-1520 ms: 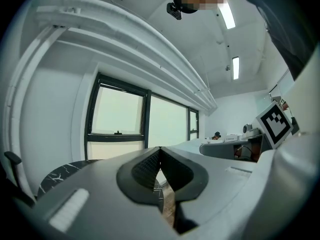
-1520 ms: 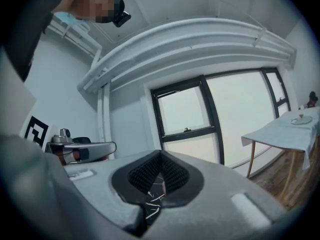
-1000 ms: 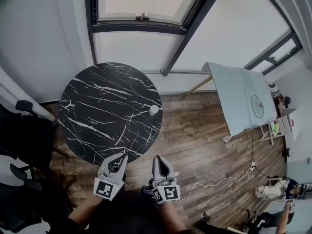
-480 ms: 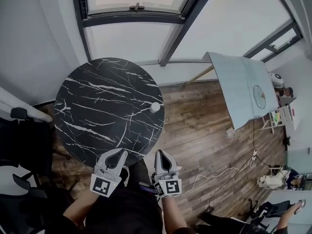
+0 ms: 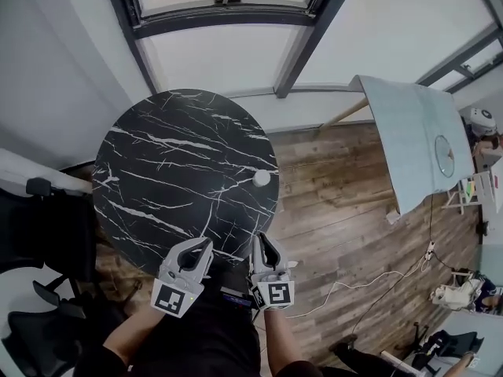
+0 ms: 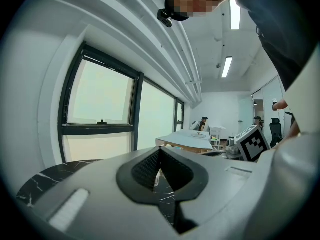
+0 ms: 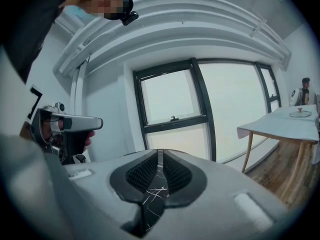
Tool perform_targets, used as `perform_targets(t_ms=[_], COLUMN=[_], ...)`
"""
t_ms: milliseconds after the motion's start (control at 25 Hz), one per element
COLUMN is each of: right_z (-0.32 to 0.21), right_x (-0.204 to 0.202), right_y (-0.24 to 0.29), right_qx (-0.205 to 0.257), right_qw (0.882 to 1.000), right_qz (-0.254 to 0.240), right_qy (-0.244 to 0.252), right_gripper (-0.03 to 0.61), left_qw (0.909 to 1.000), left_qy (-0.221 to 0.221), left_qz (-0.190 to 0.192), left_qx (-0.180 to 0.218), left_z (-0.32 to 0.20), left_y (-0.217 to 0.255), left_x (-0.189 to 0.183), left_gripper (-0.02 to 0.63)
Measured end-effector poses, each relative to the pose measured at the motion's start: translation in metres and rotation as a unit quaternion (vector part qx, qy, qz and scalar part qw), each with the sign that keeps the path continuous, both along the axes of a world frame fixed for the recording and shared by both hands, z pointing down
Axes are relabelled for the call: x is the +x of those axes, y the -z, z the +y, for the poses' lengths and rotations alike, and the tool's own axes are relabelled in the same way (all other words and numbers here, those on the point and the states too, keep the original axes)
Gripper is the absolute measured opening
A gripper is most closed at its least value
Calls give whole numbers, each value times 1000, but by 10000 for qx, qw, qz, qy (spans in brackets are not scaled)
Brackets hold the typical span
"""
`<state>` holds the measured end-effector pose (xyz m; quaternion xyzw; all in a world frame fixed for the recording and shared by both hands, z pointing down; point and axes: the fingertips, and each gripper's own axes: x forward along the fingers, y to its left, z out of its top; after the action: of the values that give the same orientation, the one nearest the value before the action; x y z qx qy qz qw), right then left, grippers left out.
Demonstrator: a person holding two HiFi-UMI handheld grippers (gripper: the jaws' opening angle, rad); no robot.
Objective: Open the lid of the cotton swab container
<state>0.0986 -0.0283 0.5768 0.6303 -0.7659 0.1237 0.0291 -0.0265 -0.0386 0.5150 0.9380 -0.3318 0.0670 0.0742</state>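
Observation:
The cotton swab container [image 5: 262, 178] is a small white round tub with its lid on, standing near the right edge of the round black marble table [image 5: 165, 187]. Both grippers hover at the table's near edge, well short of the tub. My left gripper [image 5: 201, 248] is shut and empty; in the left gripper view its pads meet [image 6: 160, 153], and the tub [image 6: 157, 178] shows as a white speck below them. My right gripper [image 5: 260, 242] has just been opening its jaws. A narrow slit shows between its pads [image 7: 160, 156], with nothing in it.
Black chairs [image 5: 39, 234] stand to the left of the table. A pale slanted table [image 5: 409, 140] stands at the right on the wooden floor, with a white cable [image 5: 354, 289] below it. A window [image 5: 228, 22] lies beyond the marble table.
Both grippers have moved forward and now reach the table's near edge. The head view has shifted, so the table and tub sit a little further right.

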Motion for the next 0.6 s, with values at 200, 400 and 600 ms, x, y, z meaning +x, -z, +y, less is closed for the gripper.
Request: perform_targets(t_ms=[200,400,600], right_z=[-21,-38,-50], right_x=[9,18,27], right_y=[-31,-67,-101], right_qx=[-253,-505,-723], right_qw=[9996,9986,9973], right_qz=[112,118,80], right_qy=[52,129,123], right_gripper=[41,67,85], left_qw=[9998,9986,9992], left_qy=[-83,-354,-357], left_qz=[-74,-244,-186], left_qx=[-190,311,87], left_z=[-22,-39,-39], left_y=[-19,-23,-42], left_x=[17,39,56], left_gripper=[2,3,3])
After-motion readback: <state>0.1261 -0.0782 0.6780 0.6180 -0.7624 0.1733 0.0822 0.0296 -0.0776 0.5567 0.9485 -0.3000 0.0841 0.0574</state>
